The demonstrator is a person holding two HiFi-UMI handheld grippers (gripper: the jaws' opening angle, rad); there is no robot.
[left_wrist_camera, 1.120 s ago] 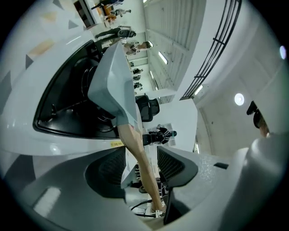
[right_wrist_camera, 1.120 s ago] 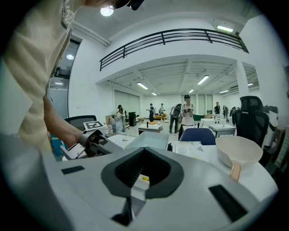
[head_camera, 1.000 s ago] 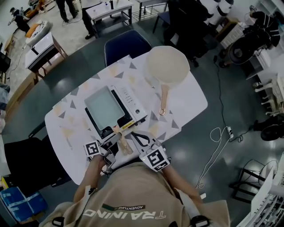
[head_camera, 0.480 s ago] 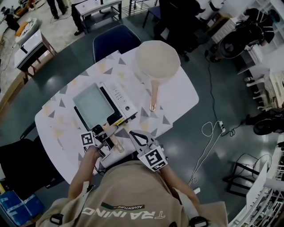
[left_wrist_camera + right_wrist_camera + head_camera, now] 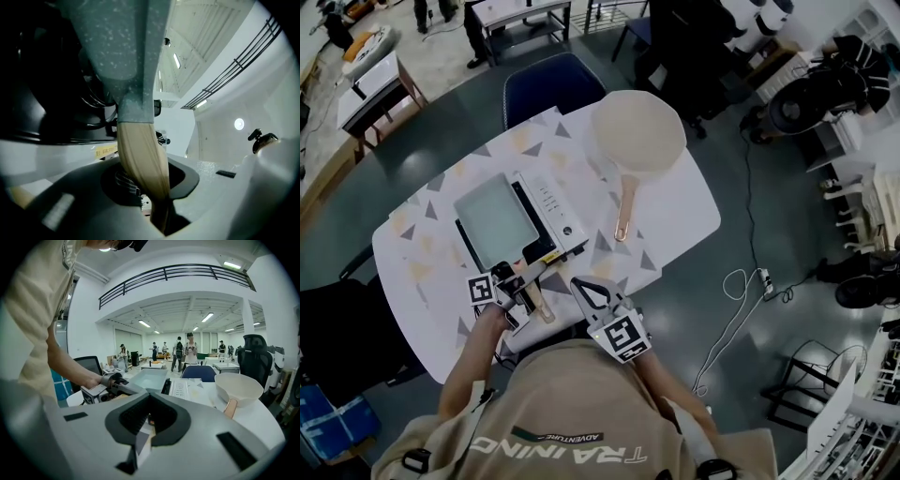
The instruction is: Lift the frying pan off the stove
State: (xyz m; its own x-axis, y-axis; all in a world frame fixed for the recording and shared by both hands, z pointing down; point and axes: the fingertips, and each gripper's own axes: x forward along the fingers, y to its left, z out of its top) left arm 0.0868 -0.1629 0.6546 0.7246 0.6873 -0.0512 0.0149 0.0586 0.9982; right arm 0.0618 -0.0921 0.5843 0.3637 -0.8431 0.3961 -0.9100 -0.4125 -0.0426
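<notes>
A rectangular grey frying pan (image 5: 494,221) sits on the white stove (image 5: 555,214) at the table's near side. Its wooden handle (image 5: 536,292) points toward me. My left gripper (image 5: 521,287) is on that handle, and its jaws are closing with the handle between them. In the left gripper view the handle (image 5: 140,159) runs down through the left gripper (image 5: 154,187) and the pads hug it. To the right of the handle, my right gripper (image 5: 578,281) hovers shut and holds nothing. The right gripper view shows the right gripper (image 5: 149,418), the pan (image 5: 149,377) and the left gripper (image 5: 110,385).
A round cream pan (image 5: 637,131) with a wooden handle lies on the table's far right part, also seen as the cream pan (image 5: 238,387). A blue chair (image 5: 553,82) stands behind the patterned table (image 5: 675,211). A cable (image 5: 741,300) lies on the floor to the right.
The left gripper's jaws have closed in around the wooden handle. The pan stays on the stove. The right gripper stays beside the handle.
</notes>
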